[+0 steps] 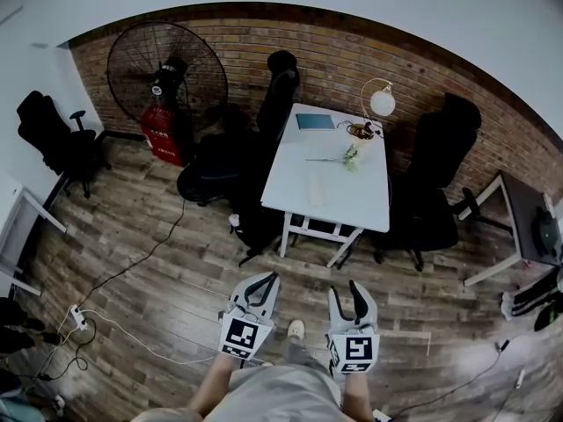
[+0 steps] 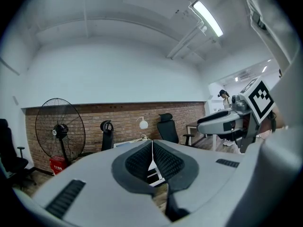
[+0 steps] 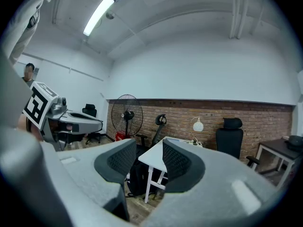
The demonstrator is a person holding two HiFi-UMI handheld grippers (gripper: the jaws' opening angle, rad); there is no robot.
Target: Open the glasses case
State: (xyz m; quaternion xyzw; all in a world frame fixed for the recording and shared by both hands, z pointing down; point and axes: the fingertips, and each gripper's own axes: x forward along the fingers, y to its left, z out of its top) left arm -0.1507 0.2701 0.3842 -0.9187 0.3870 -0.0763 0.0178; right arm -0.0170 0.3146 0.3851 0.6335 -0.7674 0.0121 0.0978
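Note:
A white table (image 1: pixel 330 192) stands a few steps ahead on the wooden floor. On it lie a flat blue thing (image 1: pixel 315 121), a pale oblong thing (image 1: pixel 315 188), a sprig of flowers (image 1: pixel 351 156) and a globe lamp (image 1: pixel 382 102). I cannot tell which of these is the glasses case. My left gripper (image 1: pixel 262 287) is at the bottom of the head view, well short of the table; its pads meet in the left gripper view (image 2: pixel 152 157), with nothing between them. My right gripper (image 1: pixel 346 295) is beside it, its jaws apart and empty (image 3: pixel 149 162).
A big floor fan (image 1: pixel 167 69) and a red box (image 1: pixel 165 134) stand at the back left. Black office chairs (image 1: pixel 273 112) (image 1: pixel 435 174) flank the table. Cables and a power strip (image 1: pixel 77 317) lie on the floor at left. Another desk (image 1: pixel 519 227) is at right.

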